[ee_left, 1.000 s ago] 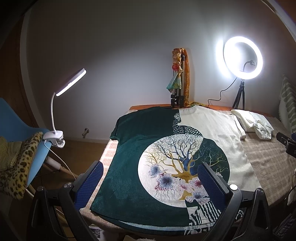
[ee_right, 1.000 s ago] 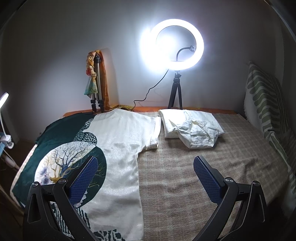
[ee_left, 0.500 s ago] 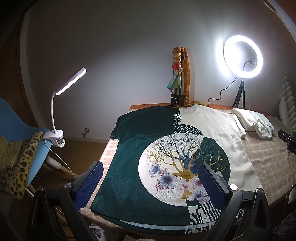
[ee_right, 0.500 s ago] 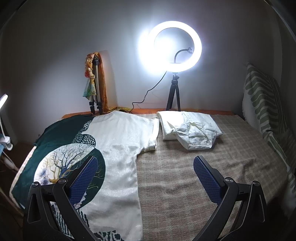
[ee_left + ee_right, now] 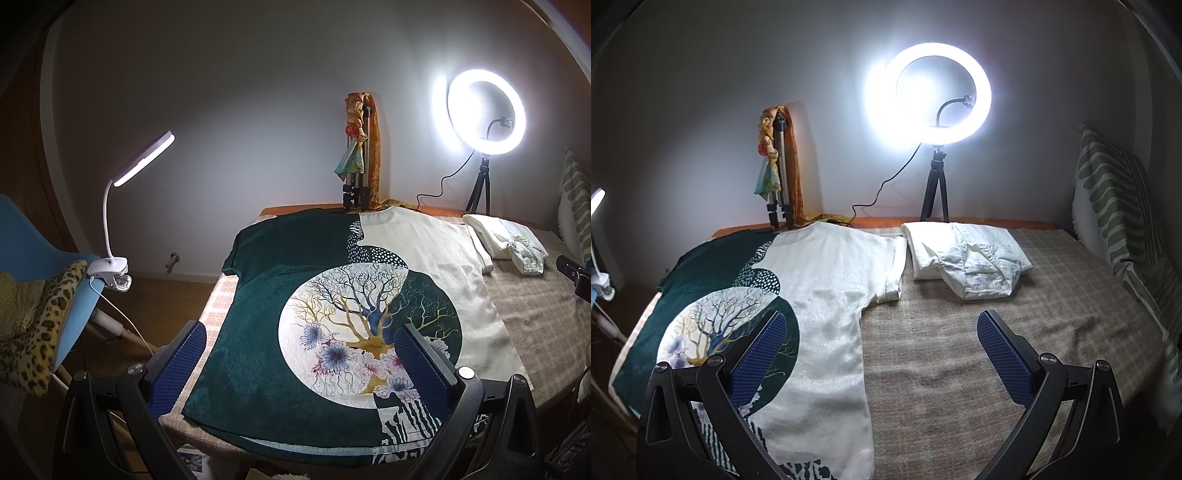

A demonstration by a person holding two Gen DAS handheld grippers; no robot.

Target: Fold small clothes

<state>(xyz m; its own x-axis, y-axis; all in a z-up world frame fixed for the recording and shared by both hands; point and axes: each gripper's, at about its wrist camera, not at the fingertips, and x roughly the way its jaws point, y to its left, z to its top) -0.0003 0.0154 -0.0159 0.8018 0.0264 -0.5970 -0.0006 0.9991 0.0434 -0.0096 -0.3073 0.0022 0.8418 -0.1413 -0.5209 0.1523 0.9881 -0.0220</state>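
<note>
T-shirt (image 5: 332, 306) lies flat on the checked cloth (image 5: 960, 350), hem nearest, collar toward 12 o'clock; long axis runs 6 to 12. Left gripper (image 5: 299, 354) hovers over the hem, jaws wide, empty. Right gripper (image 5: 882, 350), also wide and empty, straddles the shirt's right edge, sleeve (image 5: 892, 269) at 12 o'clock. Folded white garment (image 5: 967, 258) beyond at 1 o'clock.

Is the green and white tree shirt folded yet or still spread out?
Spread out. The shirt lies flat on the bed cover, both sleeves out, whole tree print showing, no fold visible.
</note>
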